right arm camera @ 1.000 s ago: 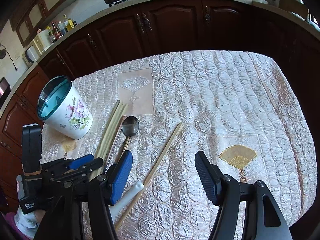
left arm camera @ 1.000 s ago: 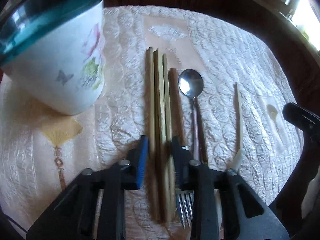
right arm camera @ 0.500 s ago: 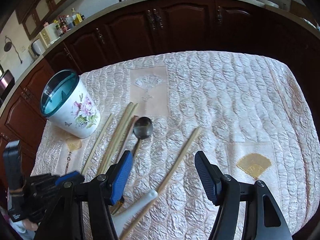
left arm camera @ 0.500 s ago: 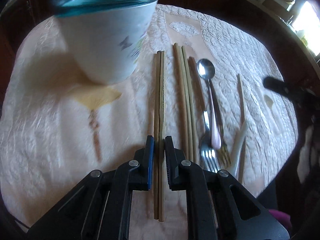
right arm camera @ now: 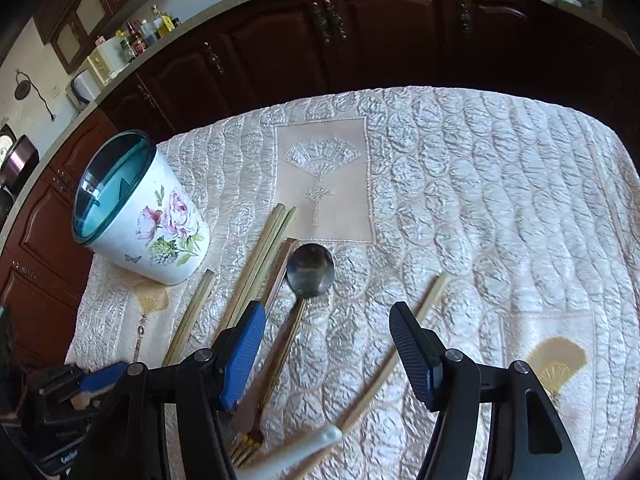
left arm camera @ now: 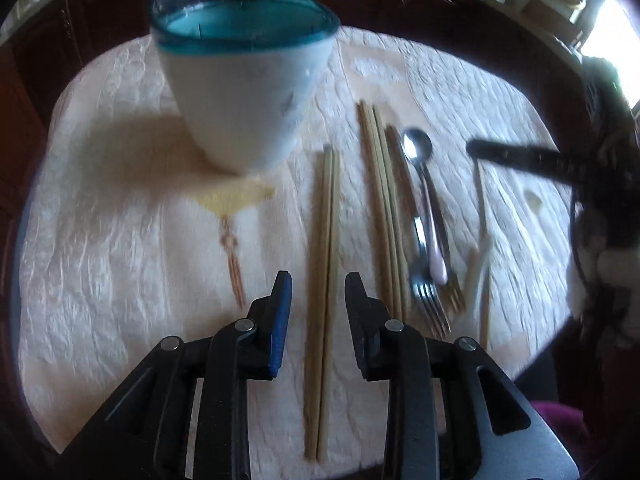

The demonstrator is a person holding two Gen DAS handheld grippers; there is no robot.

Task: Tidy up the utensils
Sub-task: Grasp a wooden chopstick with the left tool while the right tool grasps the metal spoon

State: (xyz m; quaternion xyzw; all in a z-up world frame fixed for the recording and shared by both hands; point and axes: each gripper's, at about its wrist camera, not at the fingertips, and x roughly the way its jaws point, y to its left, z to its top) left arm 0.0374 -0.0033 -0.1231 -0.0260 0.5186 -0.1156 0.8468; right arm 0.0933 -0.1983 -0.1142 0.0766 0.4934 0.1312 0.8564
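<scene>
Chopstick pair (left arm camera: 322,248) lay flat on the quilted cloth (left arm camera: 120,248) between the left gripper (left arm camera: 316,292) jaws, which had just been opening and touched nothing, floral cup (left arm camera: 244,96) ahead-left of it, right gripper (right arm camera: 328,320) wide open, empty, above spoon (right arm camera: 310,270).

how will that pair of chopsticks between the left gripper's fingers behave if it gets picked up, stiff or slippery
The pair of chopsticks looks like thin pale wood, so probably stiff and light. Two loose sticks lie side by side, so they may scissor apart or slide in a pinch. The left gripper, whose jaws have just been opening, straddles them near one end without pressing; lifted there, the far ends would likely droop.
</scene>
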